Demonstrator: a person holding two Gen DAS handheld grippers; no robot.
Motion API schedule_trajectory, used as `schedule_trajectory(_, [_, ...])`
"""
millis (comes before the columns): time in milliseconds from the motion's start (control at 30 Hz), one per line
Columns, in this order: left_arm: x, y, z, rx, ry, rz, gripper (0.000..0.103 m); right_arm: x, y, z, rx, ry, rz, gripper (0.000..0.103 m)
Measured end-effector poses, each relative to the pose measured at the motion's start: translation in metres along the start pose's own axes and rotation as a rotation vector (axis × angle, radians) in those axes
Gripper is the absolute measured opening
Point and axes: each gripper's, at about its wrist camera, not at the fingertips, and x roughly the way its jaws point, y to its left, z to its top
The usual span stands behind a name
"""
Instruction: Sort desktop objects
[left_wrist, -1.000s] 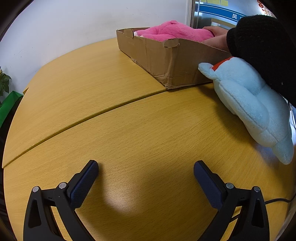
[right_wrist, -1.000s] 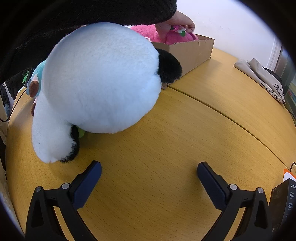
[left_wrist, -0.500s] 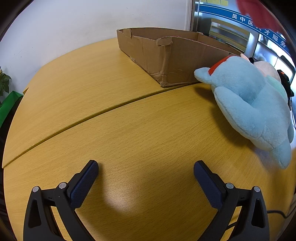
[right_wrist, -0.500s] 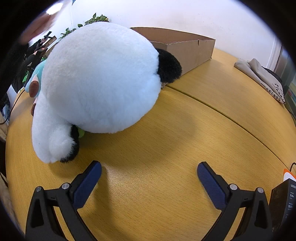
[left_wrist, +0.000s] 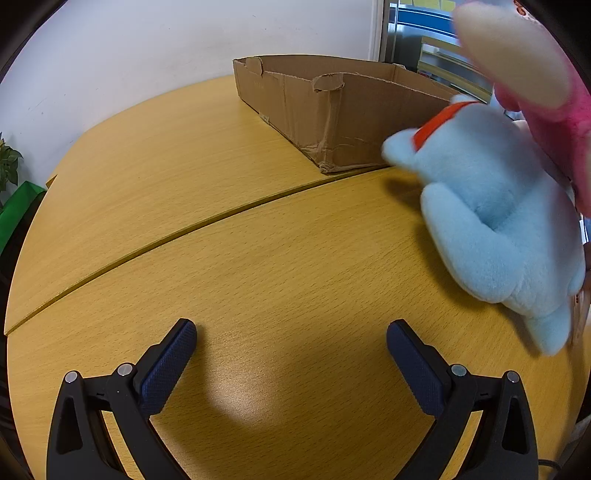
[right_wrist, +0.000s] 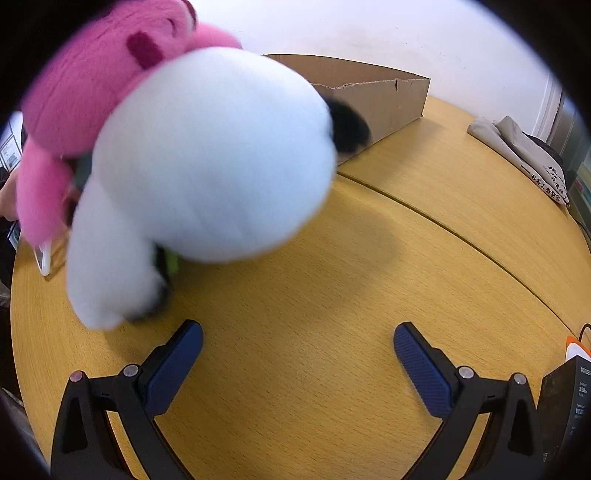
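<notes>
A light blue plush (left_wrist: 491, 218) with a red collar lies on the wooden table (left_wrist: 221, 221) at the right of the left wrist view, with a blurred pink plush (left_wrist: 546, 96) above it. My left gripper (left_wrist: 291, 354) stands open over bare table. In the right wrist view a big white plush with black ears (right_wrist: 207, 173) fills the left, and the pink plush (right_wrist: 92, 74) sits behind and above it. My right gripper (right_wrist: 298, 352) is open, its left fingertip close to the white plush's foot. An open cardboard box (left_wrist: 332, 107) stands behind the toys.
Folded grey cloth (right_wrist: 517, 147) lies at the far right of the table. A dark box (right_wrist: 565, 402) and an orange-and-white item (right_wrist: 576, 345) sit by the right edge. A white flat thing (right_wrist: 42, 258) lies at the left edge. Green plant and bag (left_wrist: 14, 199) stand off the table.
The pink plush was in the box a second ago, with a hand on it. It has come out and now shows, blurred, beside the white and blue plush. Both grippers stayed put.
</notes>
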Motion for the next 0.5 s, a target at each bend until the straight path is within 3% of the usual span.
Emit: schedule_trajectory(500, [0.0025, 0.0015, -0.0003, 0.0, 0.0, 0.0, 0.103, -0.0004, -0.0008, -0.0024, -0.005, 0.0, 0.002, 0.103])
